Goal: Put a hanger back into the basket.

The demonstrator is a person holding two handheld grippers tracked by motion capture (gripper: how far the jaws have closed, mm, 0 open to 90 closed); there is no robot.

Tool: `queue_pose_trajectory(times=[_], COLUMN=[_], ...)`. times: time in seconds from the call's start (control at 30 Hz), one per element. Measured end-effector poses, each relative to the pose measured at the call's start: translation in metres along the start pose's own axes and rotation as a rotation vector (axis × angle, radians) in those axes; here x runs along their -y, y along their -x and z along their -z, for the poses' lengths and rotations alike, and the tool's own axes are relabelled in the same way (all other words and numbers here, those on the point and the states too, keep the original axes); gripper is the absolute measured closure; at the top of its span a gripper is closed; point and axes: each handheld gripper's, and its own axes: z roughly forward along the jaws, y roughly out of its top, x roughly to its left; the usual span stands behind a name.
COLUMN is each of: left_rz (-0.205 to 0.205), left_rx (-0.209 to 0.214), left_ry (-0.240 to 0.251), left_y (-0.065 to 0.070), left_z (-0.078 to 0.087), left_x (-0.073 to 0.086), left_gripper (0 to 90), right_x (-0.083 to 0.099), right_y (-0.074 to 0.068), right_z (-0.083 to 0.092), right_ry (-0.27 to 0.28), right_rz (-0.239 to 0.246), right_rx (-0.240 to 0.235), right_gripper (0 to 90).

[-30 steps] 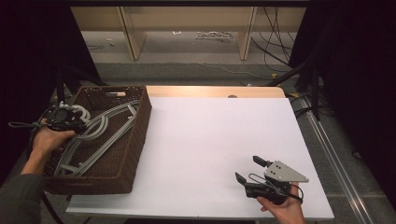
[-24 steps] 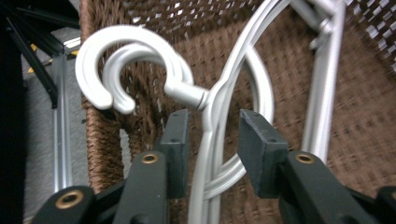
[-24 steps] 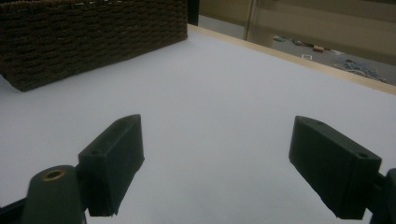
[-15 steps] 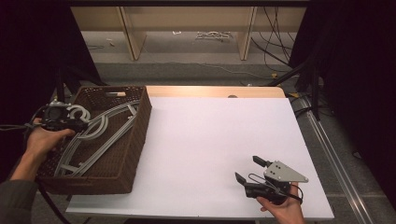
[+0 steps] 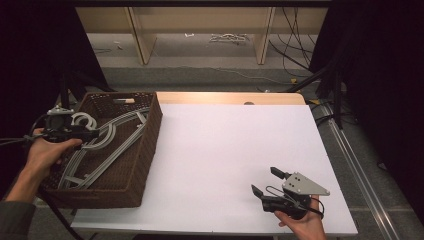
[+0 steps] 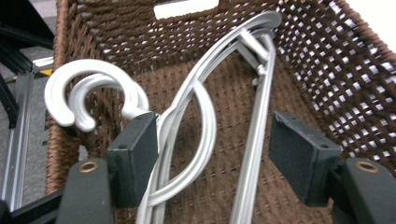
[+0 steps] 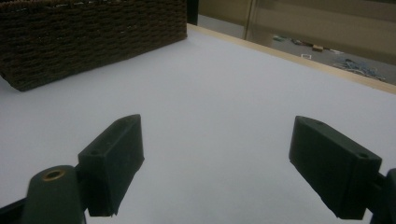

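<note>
Hovering over the basket (image 5: 150, 130), the left gripper (image 6: 212, 154) has just been opening, its jaws astride the hangers (image 6: 205, 121), pressing nothing. Their long axis runs away along the basket; the right gripper (image 7: 229, 163) gapes empty, well apart

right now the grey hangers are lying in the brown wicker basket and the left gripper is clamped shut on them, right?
Not quite. The grey hangers do lie in the brown wicker basket, but the left gripper is open: the left gripper view shows its jaws apart, having just been opening, with the hangers between them.

Glossy grey plastic hangers (image 6: 196, 116) in a rough woven wicker basket (image 6: 327, 56).
</note>
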Motion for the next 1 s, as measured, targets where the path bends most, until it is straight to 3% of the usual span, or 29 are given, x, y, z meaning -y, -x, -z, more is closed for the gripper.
queue_pose_trajectory(times=[0.27, 0.4, 0.5, 0.67, 0.87, 1.0], left_rz=[-0.004, 0.033, 0.063, 0.057, 0.050, 0.031], left_rx=[0.019, 0.043, 0.083, 0.113, 0.180, 0.226], left_ry=[0.094, 0.159, 0.205, 0.269, 0.345, 0.383], left_y=[0.023, 0.037, 0.047, 0.067, 0.097, 0.117], left_z=[0.014, 0.020, 0.025, 0.032, 0.040, 0.041], left_x=[0.001, 0.003, 0.006, 0.008, 0.011, 0.011], left_gripper=[30.0, 28.7, 27.7, 27.1, 26.4, 25.8], right_x=[-0.001, -0.001, -0.001, -0.001, -0.001, -0.001], right_y=[-0.001, -0.001, -0.002, -0.002, -0.001, -0.002], right_z=[0.003, 0.002, 0.002, 0.001, 0.001, 0.002], right_ry=[-0.035, -0.027, -0.026, -0.024, -0.010, -0.019], right_rz=[-0.014, -0.017, -0.017, -0.014, 0.001, -0.013], right_rx=[-0.010, -0.009, -0.009, -0.008, -0.004, -0.007], right_gripper=[18.7, 18.7, 18.7, 18.7, 18.7, 18.7])
